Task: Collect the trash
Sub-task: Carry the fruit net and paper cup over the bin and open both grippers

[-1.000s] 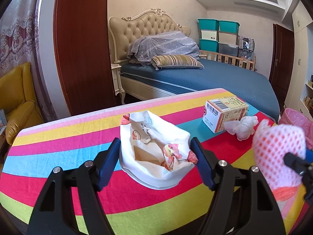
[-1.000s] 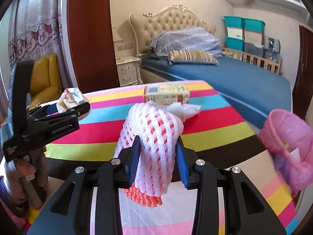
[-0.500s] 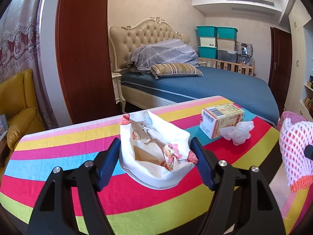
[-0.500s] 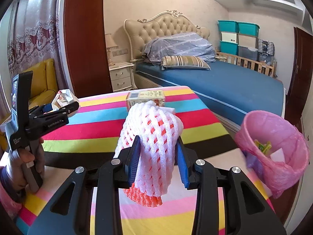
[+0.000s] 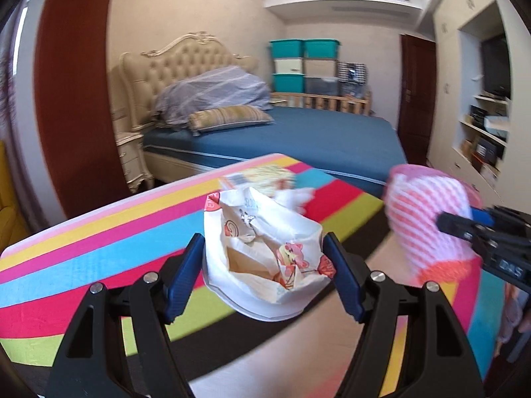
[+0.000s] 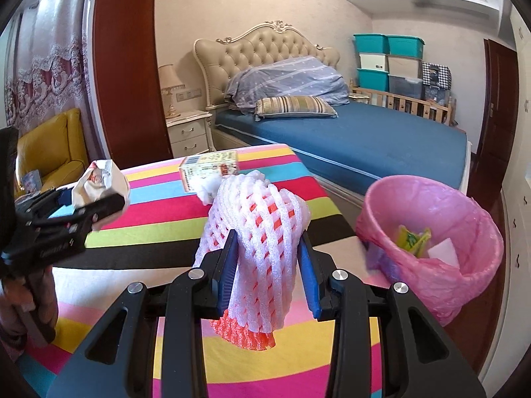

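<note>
My left tool point(image 5: 265, 273) pinches a crumpled white paper bag point(image 5: 262, 252) above the striped table point(image 5: 99, 238). My right tool point(image 6: 267, 265) squeezes a white-and-orange foam fruit net point(image 6: 255, 232), held over the table's near end, beside the pink-lined trash bin point(image 6: 431, 232).

Both handheld tools are matte black plastic with angular, triangular cut-outs in their frames. The left gripper point(image 5: 264, 277) has ribbed blue fingers point(image 5: 182, 280) and round silver screws at its pivots. The right gripper point(image 6: 267, 270) matches, blue-padded and silver-screwed. Small white lettering marks each tool's side, too blurred to read.
</note>
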`<state>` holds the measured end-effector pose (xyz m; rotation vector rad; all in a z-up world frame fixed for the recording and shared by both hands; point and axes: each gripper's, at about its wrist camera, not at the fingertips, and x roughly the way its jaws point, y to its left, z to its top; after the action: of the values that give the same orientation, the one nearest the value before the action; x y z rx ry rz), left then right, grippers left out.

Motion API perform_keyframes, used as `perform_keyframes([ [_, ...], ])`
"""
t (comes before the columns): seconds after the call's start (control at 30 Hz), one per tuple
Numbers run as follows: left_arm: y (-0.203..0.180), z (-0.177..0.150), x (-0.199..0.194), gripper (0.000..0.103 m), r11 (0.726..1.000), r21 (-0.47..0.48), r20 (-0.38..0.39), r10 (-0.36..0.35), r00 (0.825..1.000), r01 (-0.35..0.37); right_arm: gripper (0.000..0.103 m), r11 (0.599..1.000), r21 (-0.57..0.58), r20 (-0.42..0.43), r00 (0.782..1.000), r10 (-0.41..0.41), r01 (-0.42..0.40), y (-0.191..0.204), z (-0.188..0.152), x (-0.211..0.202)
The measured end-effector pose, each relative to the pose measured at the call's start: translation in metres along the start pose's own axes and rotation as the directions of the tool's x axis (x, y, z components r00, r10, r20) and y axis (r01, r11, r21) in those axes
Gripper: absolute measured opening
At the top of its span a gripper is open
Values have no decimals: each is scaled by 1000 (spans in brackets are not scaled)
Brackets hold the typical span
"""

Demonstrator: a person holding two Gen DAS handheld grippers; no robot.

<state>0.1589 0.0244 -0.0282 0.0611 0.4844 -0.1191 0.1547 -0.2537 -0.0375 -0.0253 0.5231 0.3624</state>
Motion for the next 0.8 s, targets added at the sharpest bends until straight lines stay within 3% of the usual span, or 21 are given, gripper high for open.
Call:
perform_keyframes([
  [0.43, -75, 17, 11, 71, 985, 61, -32, -162, 986, 163, 35, 990, 73, 57, 991, -124, 120, -78, 0, -38],
  [0.8, -158, 52, 42, 71, 944, 113, -27, -309, 951, 310, 36, 963, 147, 98, 966, -241, 225, -163, 10, -67],
])
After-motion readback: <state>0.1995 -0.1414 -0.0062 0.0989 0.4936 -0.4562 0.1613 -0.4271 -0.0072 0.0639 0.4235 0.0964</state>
